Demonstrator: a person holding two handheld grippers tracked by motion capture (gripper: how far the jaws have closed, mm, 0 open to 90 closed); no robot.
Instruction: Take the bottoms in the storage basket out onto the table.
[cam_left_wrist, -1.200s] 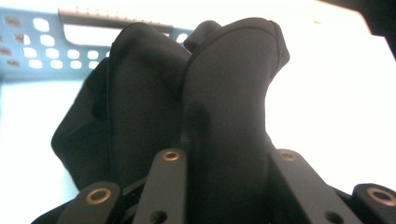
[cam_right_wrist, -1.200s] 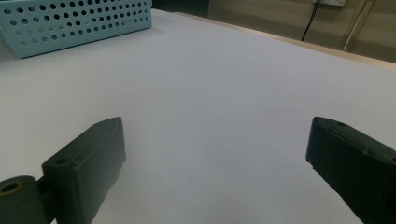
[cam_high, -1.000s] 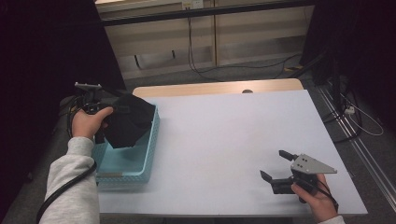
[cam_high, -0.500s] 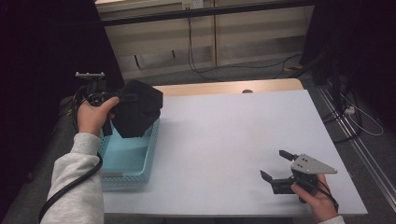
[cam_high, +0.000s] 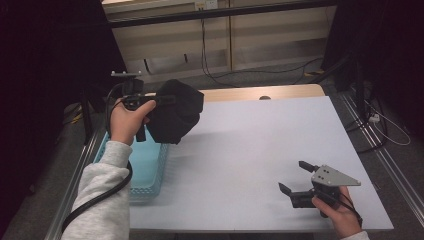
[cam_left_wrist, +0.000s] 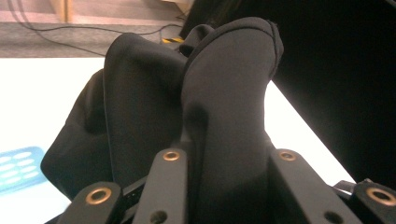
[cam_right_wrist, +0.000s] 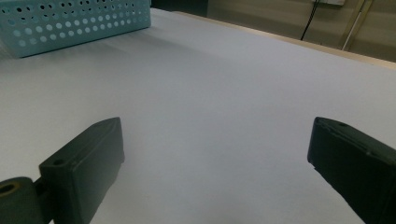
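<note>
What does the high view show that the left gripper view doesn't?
High view alone: the right gripper, open, low over the white table, and the person's grey sleeve. Left gripper view alone: the jaws closed on a fold of the black cloth, close up. Both: the black cloth held up by the left gripper and the blue perforated basket.

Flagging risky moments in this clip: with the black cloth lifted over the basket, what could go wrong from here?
1. The left gripper pinches just a fold of the black cloth; the bunched rest hangs free and could slip out.
2. The hanging cloth is close above the basket edge, so it might snag the rim and drag the light basket.
3. The right gripper waits open, far across the table, too distant to catch a drop.
</note>
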